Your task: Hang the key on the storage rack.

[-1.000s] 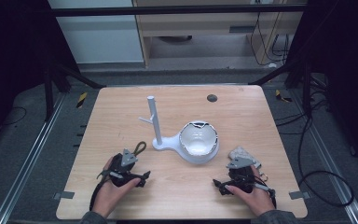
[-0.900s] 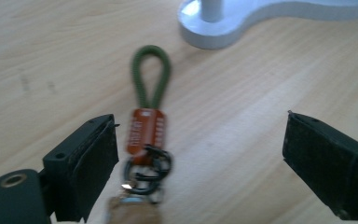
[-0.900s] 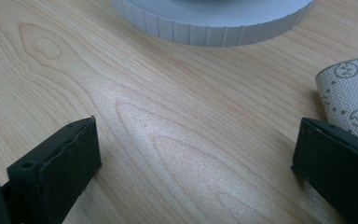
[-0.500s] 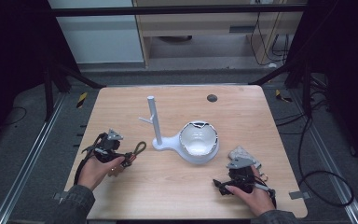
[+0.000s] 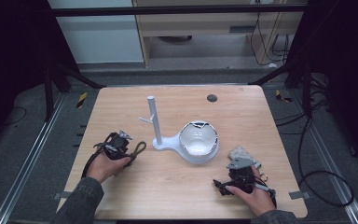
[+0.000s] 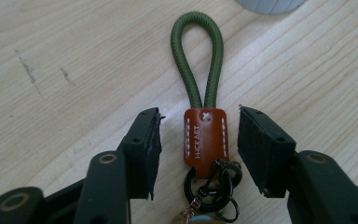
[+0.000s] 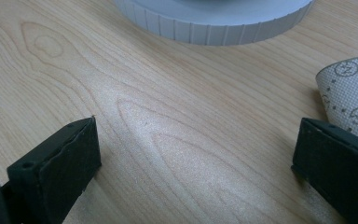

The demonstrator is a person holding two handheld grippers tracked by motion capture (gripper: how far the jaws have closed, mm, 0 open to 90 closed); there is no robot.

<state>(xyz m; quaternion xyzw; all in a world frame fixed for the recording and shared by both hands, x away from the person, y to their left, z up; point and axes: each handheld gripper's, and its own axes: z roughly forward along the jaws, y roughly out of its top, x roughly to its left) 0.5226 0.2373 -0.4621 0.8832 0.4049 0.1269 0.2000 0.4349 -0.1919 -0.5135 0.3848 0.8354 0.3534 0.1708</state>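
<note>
Left gripper (image 6: 199, 149) has just been closing its jaws around my keychain (image 6: 204, 140), pads not yet touching its leather tab; it lies flat on the table (image 5: 177, 196), left of the stand (image 5: 154, 122). Right gripper (image 7: 196, 168) rests spread.

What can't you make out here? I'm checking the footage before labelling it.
- Key ring, left gripper view: its lower part, with a gold charm, is cut off by the bottom edge.
- Left tool, high view: the hand hides the pads, so contact with the leather tab is unclear.
- Dotted sheet, right gripper view: cut off by the right edge.
</note>
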